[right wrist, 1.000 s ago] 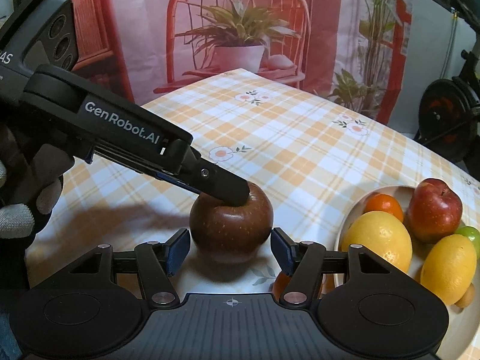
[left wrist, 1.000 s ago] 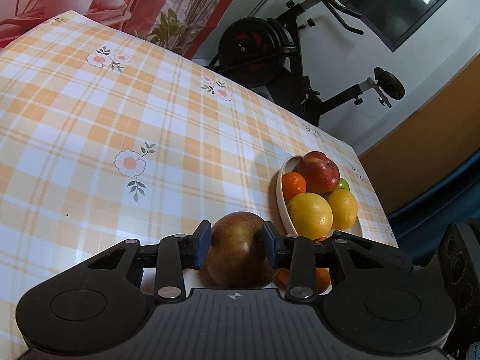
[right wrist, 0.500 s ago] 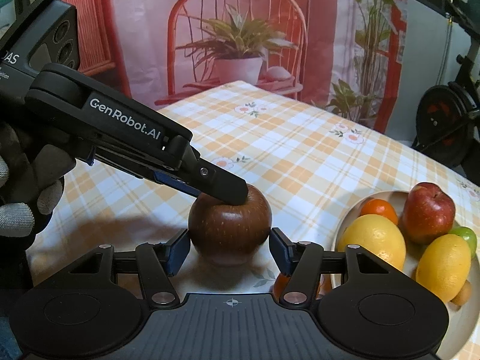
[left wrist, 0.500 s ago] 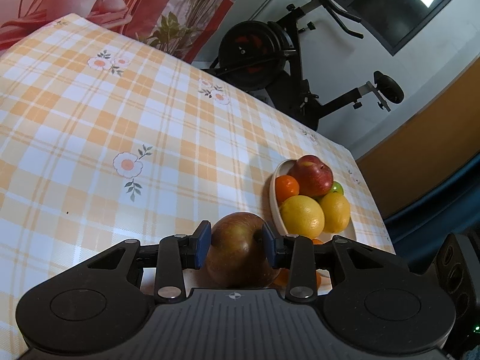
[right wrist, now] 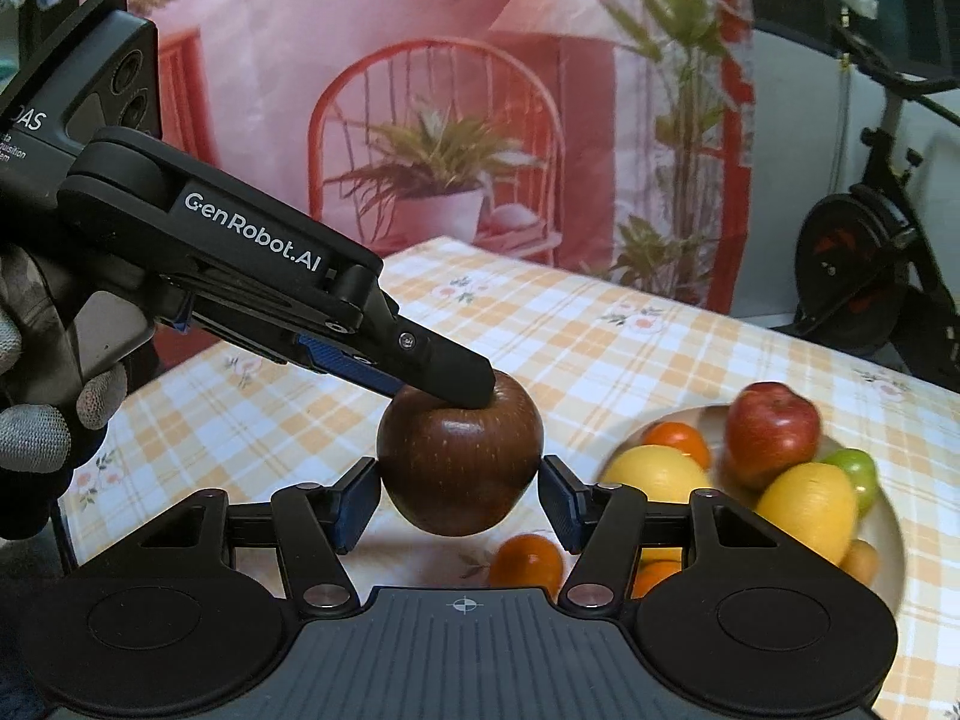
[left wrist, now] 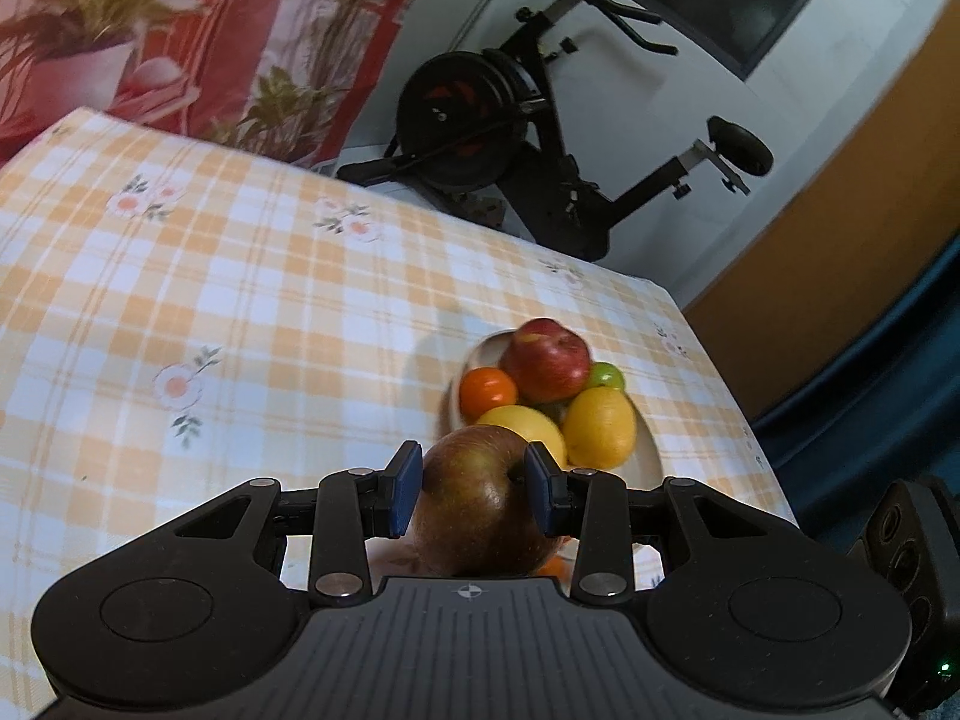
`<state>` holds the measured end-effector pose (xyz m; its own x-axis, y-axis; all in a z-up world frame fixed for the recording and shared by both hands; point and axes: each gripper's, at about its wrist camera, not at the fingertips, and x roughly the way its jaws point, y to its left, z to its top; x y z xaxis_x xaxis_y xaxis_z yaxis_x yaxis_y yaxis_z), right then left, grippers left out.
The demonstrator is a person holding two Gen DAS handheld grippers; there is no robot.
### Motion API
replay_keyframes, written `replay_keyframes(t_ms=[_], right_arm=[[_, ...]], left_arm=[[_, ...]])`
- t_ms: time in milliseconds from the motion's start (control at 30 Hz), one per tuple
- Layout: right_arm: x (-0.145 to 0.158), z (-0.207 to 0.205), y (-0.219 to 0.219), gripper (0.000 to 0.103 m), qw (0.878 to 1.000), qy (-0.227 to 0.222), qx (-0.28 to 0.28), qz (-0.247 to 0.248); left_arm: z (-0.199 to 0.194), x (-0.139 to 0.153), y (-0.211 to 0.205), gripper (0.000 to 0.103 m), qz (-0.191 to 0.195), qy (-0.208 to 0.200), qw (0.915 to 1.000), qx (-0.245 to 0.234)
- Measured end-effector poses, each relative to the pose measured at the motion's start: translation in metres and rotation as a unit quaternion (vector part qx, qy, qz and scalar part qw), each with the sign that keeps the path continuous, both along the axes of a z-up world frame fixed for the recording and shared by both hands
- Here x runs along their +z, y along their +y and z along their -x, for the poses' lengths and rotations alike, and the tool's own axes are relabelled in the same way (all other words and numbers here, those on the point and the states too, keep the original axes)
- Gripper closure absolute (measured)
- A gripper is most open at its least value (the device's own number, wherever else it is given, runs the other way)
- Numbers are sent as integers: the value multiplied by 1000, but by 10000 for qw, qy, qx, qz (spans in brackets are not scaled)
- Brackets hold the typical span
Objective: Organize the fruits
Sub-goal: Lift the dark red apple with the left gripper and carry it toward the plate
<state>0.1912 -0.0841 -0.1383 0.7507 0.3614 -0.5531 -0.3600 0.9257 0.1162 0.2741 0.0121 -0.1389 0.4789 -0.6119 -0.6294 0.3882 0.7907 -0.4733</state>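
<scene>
A brown-red apple [left wrist: 480, 498] [right wrist: 459, 468] hangs above the checked tablecloth, with my left gripper [left wrist: 473, 487] shut on it. In the right wrist view the left gripper [right wrist: 462, 381] reaches in from the left and grips the apple at its top. My right gripper [right wrist: 460, 499] stands open; the apple shows between its blue pads but lies beyond them, untouched. To the right, a white plate [left wrist: 492, 342] [right wrist: 888, 546] carries a red apple [left wrist: 546, 357] [right wrist: 771, 423], two lemons, a tangerine [left wrist: 487, 391] and a lime [right wrist: 855, 468].
A small orange [right wrist: 528, 558] lies on the cloth below the lifted apple, beside the plate. A gloved hand [right wrist: 36, 420] holds the left gripper. An exercise bike [left wrist: 480, 114] stands beyond the table's far edge, and a printed red curtain hangs behind.
My left gripper has lifted the apple off the cloth, so the small orange below now shows. The right gripper has drawn back and risen a little, its jaws unchanged.
</scene>
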Motion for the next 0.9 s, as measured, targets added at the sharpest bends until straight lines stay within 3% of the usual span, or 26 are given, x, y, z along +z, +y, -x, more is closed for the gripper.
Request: replay_keyframes(t_ms=[367, 600, 900], right_arm=[[3, 22, -63, 49, 9978, -192, -504, -377], [-9, 35, -109, 49, 9943, -106, -905, -551], [-27, 39, -132, 49, 9912, 59, -1239, -460]], left_arm=[[4, 17, -67, 64, -322, -175, 9983, -459], [4, 9, -115, 64, -515, -153, 9956, -767], [0, -4, -154, 64, -694, 51, 9927, -983]])
